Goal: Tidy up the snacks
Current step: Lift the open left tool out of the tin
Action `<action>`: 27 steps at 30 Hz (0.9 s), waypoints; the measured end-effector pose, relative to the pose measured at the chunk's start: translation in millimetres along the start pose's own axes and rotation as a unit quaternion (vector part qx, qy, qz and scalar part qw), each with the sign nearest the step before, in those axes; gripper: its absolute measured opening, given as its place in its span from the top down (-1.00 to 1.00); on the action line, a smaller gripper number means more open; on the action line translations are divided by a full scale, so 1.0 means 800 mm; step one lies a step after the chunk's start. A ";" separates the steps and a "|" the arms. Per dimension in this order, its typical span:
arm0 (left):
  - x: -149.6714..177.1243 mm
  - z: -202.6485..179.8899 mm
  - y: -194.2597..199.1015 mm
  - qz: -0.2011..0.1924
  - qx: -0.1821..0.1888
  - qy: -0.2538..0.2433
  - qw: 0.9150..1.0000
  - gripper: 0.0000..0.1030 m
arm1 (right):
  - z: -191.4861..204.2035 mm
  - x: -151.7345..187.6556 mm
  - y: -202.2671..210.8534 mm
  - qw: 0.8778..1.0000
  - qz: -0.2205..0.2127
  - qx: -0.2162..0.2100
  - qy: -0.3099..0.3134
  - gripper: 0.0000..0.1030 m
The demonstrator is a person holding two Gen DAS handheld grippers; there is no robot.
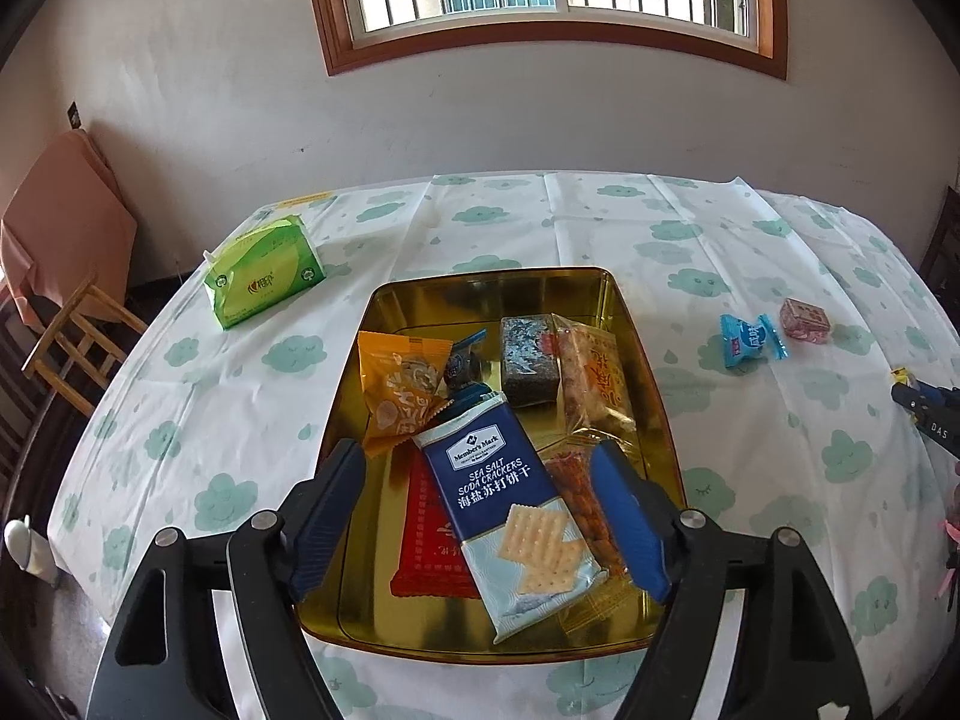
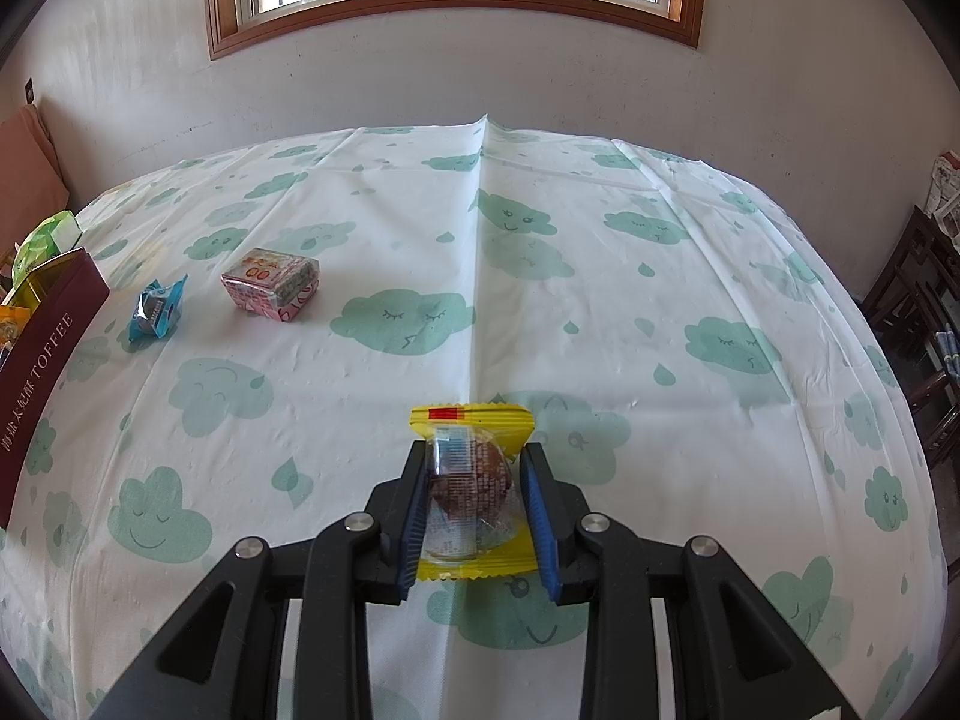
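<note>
Right tool has its two blue pads pressed against a yellow-edged wrapped snack, low over the desk. Left tool hangs spread wide above the gold tin, gripping nothing, a blue soda cracker pack lying between its fingers. Out on the cloth: one blue candy, one pink wrapped block, one green tissue pack.

Black tool arms, blue ribbed pads

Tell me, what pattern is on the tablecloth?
White tablecloth with smiling mint-green clouds and droplets, clearest in the right wrist view.
</note>
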State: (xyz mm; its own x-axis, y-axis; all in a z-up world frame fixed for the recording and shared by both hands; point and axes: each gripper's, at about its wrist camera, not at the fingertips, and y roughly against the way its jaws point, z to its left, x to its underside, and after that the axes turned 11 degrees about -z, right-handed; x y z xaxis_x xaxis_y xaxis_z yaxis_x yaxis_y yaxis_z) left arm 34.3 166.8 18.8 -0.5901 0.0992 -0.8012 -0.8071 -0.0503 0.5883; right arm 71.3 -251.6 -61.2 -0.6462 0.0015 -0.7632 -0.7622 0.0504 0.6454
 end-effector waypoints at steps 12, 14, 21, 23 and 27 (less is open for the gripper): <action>0.014 -0.008 0.004 0.001 0.003 -0.006 1.000 -0.50 | 0.000 0.000 0.000 1.000 0.000 0.000 0.000 0.39; 0.014 -0.007 0.004 0.001 0.003 -0.005 1.000 -0.51 | 0.003 0.000 0.000 1.000 0.000 0.000 0.000 0.39; 0.016 -0.005 0.004 0.003 0.003 -0.001 1.000 -0.53 | 0.002 0.000 0.000 1.000 0.000 0.001 -0.002 0.39; 0.017 -0.005 0.004 0.003 0.002 -0.002 1.000 -0.54 | 0.001 0.000 0.000 1.000 0.000 0.004 -0.004 0.40; 0.018 -0.002 0.004 0.002 0.001 -0.001 1.000 -0.54 | 0.001 -0.001 0.001 1.000 0.001 0.012 -0.006 0.43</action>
State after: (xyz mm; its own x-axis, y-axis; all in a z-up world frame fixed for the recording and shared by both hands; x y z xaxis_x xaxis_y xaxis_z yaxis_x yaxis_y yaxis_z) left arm 23.4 166.5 9.0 -0.5941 0.1000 -0.7981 -0.8041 -0.0492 0.5924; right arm 71.2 -251.0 -60.2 -0.6474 0.0145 -0.7620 -0.7593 0.0737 0.6465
